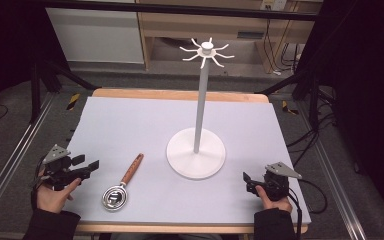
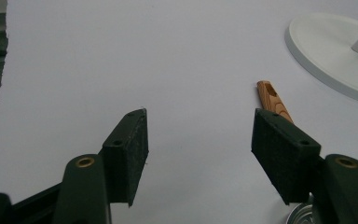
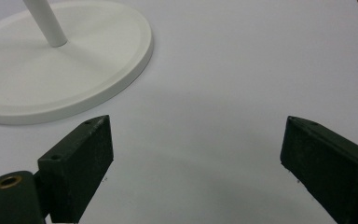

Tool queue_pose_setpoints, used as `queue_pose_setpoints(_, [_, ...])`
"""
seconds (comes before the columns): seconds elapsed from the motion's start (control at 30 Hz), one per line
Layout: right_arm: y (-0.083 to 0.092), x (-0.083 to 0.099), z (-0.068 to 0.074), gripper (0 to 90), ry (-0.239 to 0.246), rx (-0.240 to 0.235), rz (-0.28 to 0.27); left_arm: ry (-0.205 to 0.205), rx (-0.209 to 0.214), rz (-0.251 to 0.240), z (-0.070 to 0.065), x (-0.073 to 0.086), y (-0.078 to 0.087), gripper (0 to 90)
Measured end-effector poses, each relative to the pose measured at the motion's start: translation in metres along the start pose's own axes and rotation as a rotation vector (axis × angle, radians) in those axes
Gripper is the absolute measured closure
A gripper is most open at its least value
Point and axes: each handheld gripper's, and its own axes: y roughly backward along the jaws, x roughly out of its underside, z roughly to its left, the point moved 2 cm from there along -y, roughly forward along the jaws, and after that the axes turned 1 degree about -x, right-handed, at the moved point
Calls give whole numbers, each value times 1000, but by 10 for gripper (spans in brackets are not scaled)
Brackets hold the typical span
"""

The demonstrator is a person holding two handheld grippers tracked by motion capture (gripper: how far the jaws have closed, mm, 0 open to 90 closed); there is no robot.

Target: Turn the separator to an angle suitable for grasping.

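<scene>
A small metal strainer [image 1: 115,196] with a wooden handle [image 1: 132,169] lies on the pale mat, left of centre near the front. A white stand [image 1: 196,152] with a round base, a tall pole and hooks at its top [image 1: 207,50] rises in the middle. My left gripper [image 1: 91,165] sits at the mat's left front edge, open, with nothing between its jaws. In the left gripper view the handle's tip [image 2: 271,97] shows just beyond the right jaw. My right gripper [image 1: 246,178] rests at the right front, open and empty, with the stand's base [image 3: 65,70] ahead to its left.
The mat [image 1: 130,125] covers a wooden table [image 1: 180,94]. Dark frame legs and cables stand on the floor on both sides. A wooden cabinet [image 1: 220,25] is behind the table.
</scene>
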Motion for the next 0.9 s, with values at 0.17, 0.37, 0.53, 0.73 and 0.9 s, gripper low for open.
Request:
queue_pose_setpoints(0.17, [1,0,-1,98,-4,1,-13,-13,6,7,-5,-2,-1,350])
queue_pose_setpoints(0.37, [1,-1,0,98,-3,-3,-13,-18,17,5,-7,-4,1,343])
queue_pose_setpoints(0.53, [1,-1,1,95,9,-2,-7,-24,32,5,-12,-8,2,343])
queue_pose_setpoints(0.73, [-1,-1,2,90,14,-4,-5,-27,48,12,-18,-13,2,350])
queue_pose_setpoints(0.9, [0,-3,3,87,19,-9,-10,-41,59,31,-24,-16,-1,364])
